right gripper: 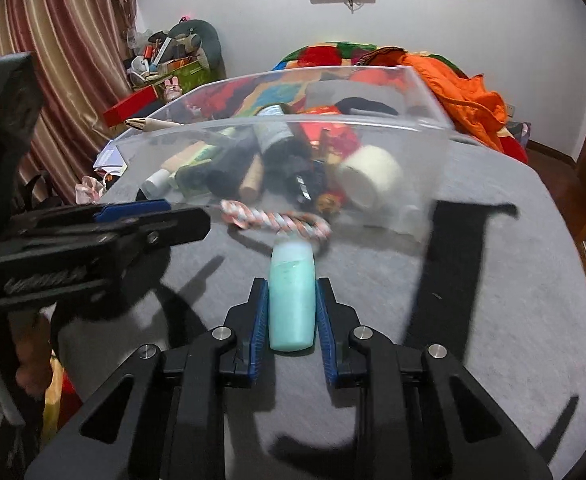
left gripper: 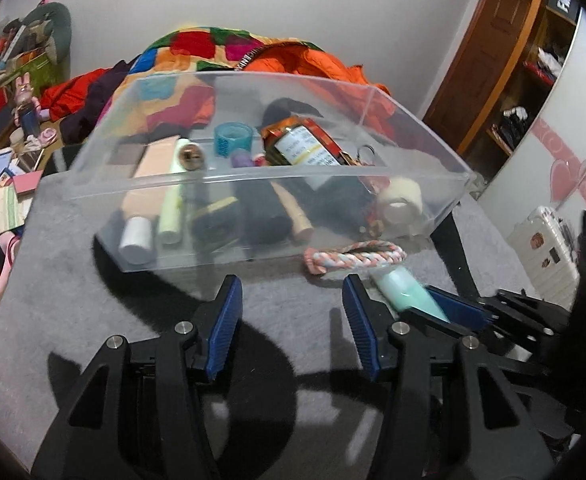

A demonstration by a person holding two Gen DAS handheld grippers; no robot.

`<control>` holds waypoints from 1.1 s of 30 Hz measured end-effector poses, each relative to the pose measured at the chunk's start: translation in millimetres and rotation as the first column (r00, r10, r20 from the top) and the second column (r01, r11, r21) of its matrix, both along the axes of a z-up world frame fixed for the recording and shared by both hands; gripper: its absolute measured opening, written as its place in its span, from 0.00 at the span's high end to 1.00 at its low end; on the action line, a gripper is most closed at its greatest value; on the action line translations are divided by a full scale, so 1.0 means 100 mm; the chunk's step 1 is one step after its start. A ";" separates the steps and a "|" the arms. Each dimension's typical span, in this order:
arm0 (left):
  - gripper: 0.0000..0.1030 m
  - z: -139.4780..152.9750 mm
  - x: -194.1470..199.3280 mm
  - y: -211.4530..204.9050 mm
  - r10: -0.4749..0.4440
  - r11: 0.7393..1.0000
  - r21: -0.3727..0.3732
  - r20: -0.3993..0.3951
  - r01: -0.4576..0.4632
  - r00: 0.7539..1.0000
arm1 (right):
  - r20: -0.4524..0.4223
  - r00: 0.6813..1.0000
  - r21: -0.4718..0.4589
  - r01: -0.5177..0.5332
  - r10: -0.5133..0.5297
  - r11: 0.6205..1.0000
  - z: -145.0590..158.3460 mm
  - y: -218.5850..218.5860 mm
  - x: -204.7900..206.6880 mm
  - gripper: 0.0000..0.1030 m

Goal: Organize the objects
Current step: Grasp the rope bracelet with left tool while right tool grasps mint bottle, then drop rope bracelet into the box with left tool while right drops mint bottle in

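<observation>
My right tongs [right gripper: 292, 312] hold a mint-green bottle [right gripper: 292, 300] lengthwise, both blue pads pressed against its sides; the bottle lies low over the grey bench [right gripper: 493, 320], its far end touching a braided rope ring [right gripper: 277, 220]. My left tongs [left gripper: 292, 328] stand partly open with nothing between the pads, poised above bare bench just short of the bin. Seen from the left wrist, the right tongs [left gripper: 433, 308] enter from the right with the bottle [left gripper: 407, 292] pointing toward the ring [left gripper: 355, 258]. The ring lies on the bench against the near wall of a clear plastic bin [left gripper: 253, 188]. Inside the bin, left to right: a peach tube with white cap [left gripper: 137, 216], a pale green tube [left gripper: 173, 208], dark items I cannot identify, a tan stick [left gripper: 293, 212], and a white tape roll [left gripper: 401, 200] in the near right corner. Farther back in the bin sit a teal tape roll [left gripper: 233, 138] and a red-and-gold packet with a white label [left gripper: 305, 144]. Beyond the bin lie a patchwork quilt [left gripper: 197, 48] and an orange garment [left gripper: 317, 64], then the white wall [left gripper: 333, 0].
</observation>
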State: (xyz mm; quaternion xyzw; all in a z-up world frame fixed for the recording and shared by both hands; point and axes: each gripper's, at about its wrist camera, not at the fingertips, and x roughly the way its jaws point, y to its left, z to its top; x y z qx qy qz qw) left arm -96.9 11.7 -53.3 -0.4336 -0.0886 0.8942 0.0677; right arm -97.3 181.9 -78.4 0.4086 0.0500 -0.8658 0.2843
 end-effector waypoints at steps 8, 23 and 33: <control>0.50 -0.07 -0.23 0.26 -0.046 0.998 -0.043 0.037 0.048 0.998 | -0.001 0.997 -0.017 0.077 -0.077 0.997 0.03 0.42 0.06 0.79; 0.88 -0.11 -0.15 0.35 -0.060 0.995 -0.082 0.010 0.061 0.998 | -0.004 0.994 -0.072 0.109 -0.110 0.991 0.11 0.52 0.05 0.79; 0.88 0.25 0.23 0.13 -0.014 1.000 -0.018 -0.097 0.012 0.995 | -0.065 0.991 -0.118 0.111 -0.119 0.987 0.42 0.53 0.10 0.79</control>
